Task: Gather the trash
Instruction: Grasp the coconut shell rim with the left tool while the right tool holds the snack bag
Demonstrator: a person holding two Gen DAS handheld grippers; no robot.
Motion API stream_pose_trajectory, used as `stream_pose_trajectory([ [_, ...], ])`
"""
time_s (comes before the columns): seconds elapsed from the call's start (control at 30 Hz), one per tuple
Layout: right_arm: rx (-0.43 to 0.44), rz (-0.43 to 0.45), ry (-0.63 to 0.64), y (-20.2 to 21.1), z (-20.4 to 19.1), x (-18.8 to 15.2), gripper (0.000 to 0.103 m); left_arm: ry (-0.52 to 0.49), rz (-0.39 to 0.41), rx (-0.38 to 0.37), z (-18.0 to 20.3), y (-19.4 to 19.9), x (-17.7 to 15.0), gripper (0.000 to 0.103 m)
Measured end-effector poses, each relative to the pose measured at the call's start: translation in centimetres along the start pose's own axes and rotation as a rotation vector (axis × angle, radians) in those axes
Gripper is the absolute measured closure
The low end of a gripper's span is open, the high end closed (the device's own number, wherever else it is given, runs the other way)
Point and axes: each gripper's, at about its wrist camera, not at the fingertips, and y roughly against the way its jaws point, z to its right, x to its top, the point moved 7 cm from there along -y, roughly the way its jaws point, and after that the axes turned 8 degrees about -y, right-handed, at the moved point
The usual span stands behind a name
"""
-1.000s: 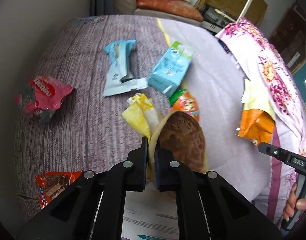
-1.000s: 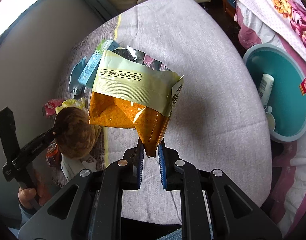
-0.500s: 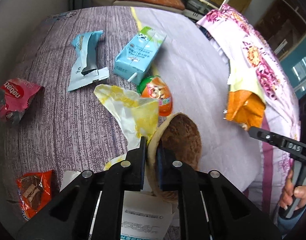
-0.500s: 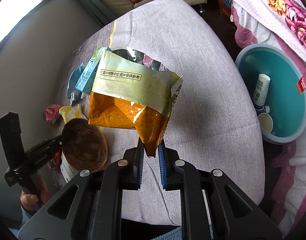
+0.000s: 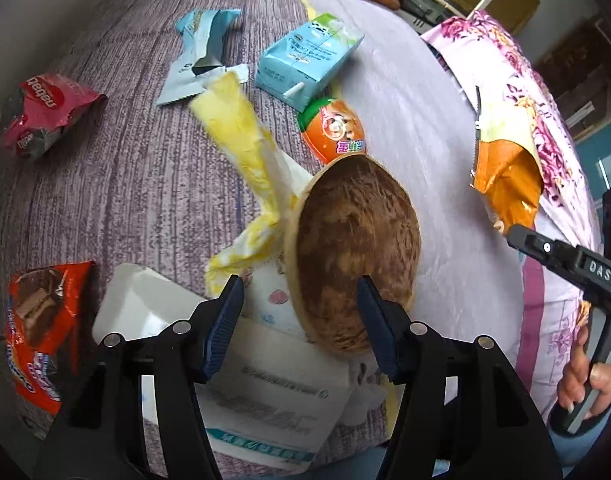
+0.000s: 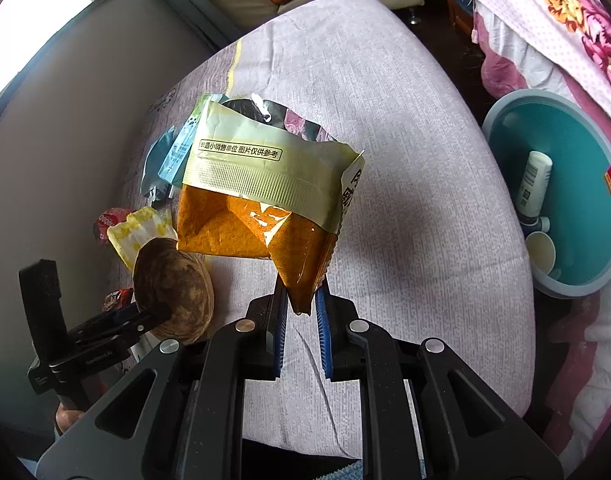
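Observation:
My left gripper (image 5: 299, 300) is open. A brown coconut-shell bowl (image 5: 355, 260) stands on edge between its fingers, with a yellow-and-white wrapper (image 5: 245, 148) streaming away behind it. My right gripper (image 6: 300, 306) is shut on the bottom corner of an orange and pale-green snack bag (image 6: 261, 196) and holds it above the bed; the bag also shows in the left wrist view (image 5: 505, 160). The left gripper and bowl (image 6: 173, 288) show at lower left of the right wrist view.
On the purple bedspread (image 5: 117, 184) lie a blue milk carton (image 5: 309, 60), a blue-white wrapper (image 5: 197, 60), an orange egg-shaped toy (image 5: 337, 130), a pink wrapper (image 5: 41, 112), a red wrapper (image 5: 41, 328) and white packaging (image 5: 265, 396). A teal basin (image 6: 565, 200) with a bottle stands on the floor at right.
My left gripper has opened and let go of the brown bowl's rim; the yellow wrapper has flung out. The right gripper keeps holding the snack bag, about still.

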Motion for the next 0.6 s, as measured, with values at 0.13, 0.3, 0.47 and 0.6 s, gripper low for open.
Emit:
stream_pose_trajectory([
  [0.13, 0.004, 0.009, -0.003, 0.4, 0.5, 0.1, 0.090, 0.045, -0.004, -0.035, 0.4, 0.1, -0.3, 0.051],
  [0.3, 0.014, 0.014, -0.015, 0.5, 1.0, 0.3, 0.090, 0.075, 0.015, 0.020, -0.1, -0.8, 0.7, 0.074],
  [0.47, 0.012, 0.031, -0.015, 1.0, 1.4, 0.4, 0.090, 0.020, 0.057, 0.058, 1.2, 0.0, 2.1, 0.093],
  [0.6, 0.010, 0.061, -0.039, 2.0, 2.4, 1.1, 0.090, -0.048, 0.091, 0.067, 3.4, 1.1, 3.2, 0.094],
])
